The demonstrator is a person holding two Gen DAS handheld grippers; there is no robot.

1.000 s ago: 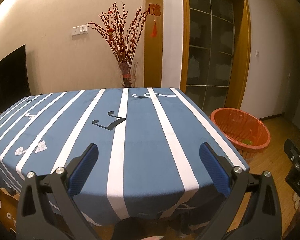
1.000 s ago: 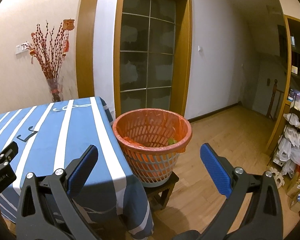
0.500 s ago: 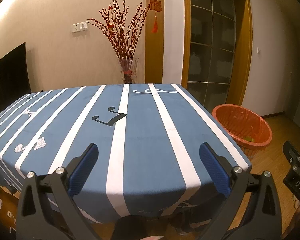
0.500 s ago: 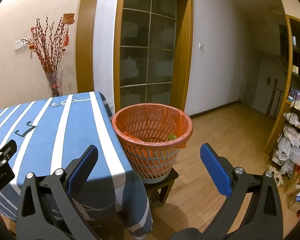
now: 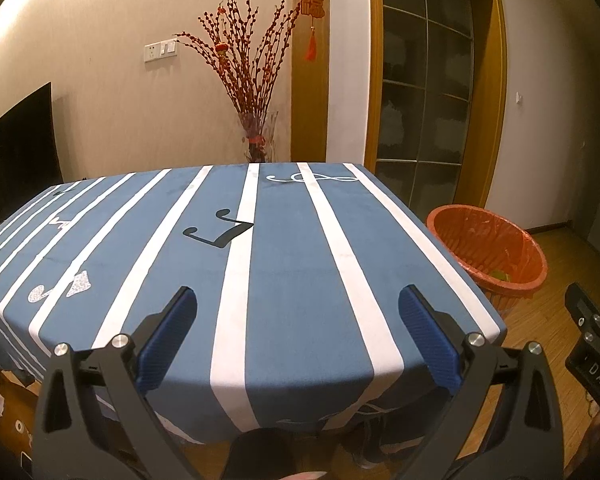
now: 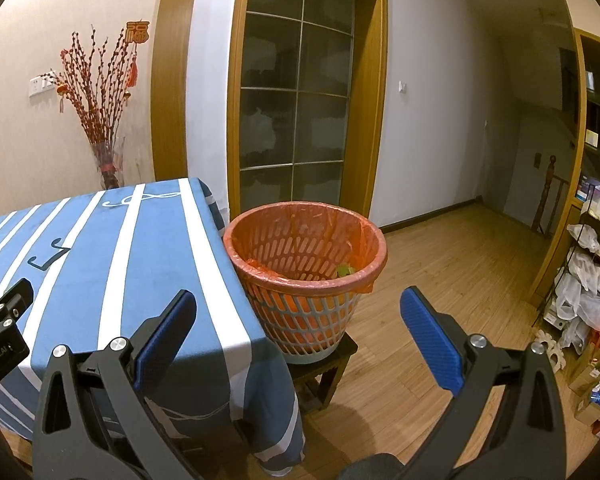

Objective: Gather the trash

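With "DAS" readable on the right claw (image 5: 592,360) body, both it and the left claw (image 5: 296,320) gape apart holding nothing above the striped counter (image 5: 284,264), the orange-lined trash basket (image 6: 305,276) ahead on a stool (image 6: 324,368).

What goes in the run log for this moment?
left claw: open, empty | right claw: open, empty | tablecloth: no trash seen | orange basket: lined, on stool beside table, green scrap inside
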